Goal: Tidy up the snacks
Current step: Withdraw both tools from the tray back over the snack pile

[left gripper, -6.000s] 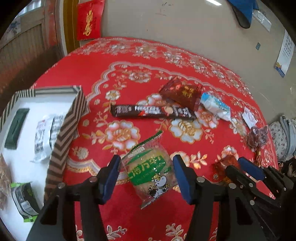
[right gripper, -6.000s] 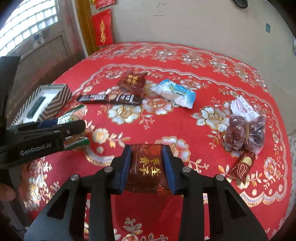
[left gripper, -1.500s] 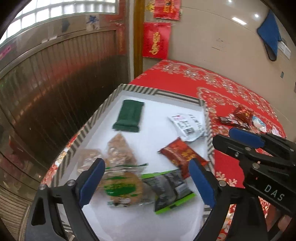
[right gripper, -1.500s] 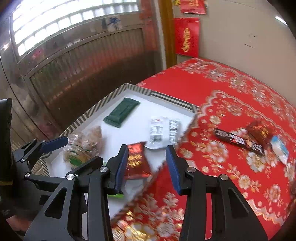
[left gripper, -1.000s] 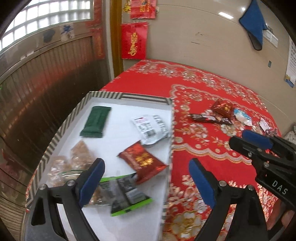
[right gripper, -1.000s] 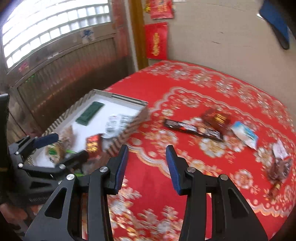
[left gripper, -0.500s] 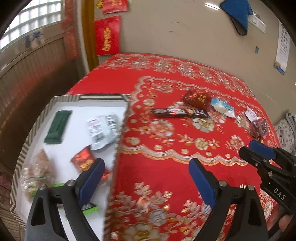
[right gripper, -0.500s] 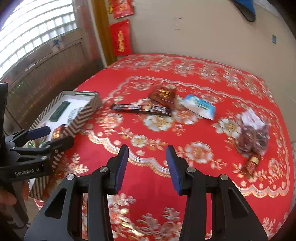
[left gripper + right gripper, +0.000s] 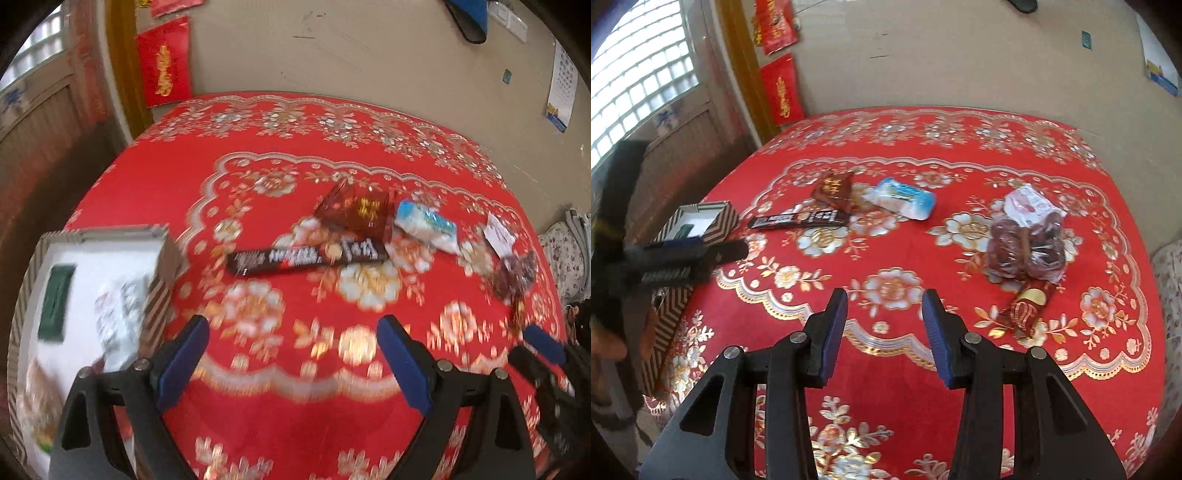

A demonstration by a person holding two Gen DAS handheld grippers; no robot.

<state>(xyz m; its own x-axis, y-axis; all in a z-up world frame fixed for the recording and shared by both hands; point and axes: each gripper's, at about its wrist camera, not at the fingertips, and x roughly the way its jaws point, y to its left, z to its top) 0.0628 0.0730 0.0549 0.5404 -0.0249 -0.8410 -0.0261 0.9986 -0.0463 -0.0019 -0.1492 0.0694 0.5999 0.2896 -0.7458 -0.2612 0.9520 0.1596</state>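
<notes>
Between picks: both grippers empty over the red tablecloth (image 9: 886, 369), striped box (image 9: 162, 266) at left.

Left gripper (image 9: 291, 362) gapes wide, right gripper (image 9: 884, 332) part-open. Loose snacks: date bag (image 9: 1027, 243), chocolate bar (image 9: 306, 256), blue-white packet (image 9: 905, 197). Next, probably: reach, close, carry to box.

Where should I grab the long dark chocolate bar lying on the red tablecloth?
Probably take the long dark chocolate bar at mid-length, coming from above with the jaws across its narrow width. It lies flat, and its right end touches the dark red packet, so the middle is freer.
</notes>
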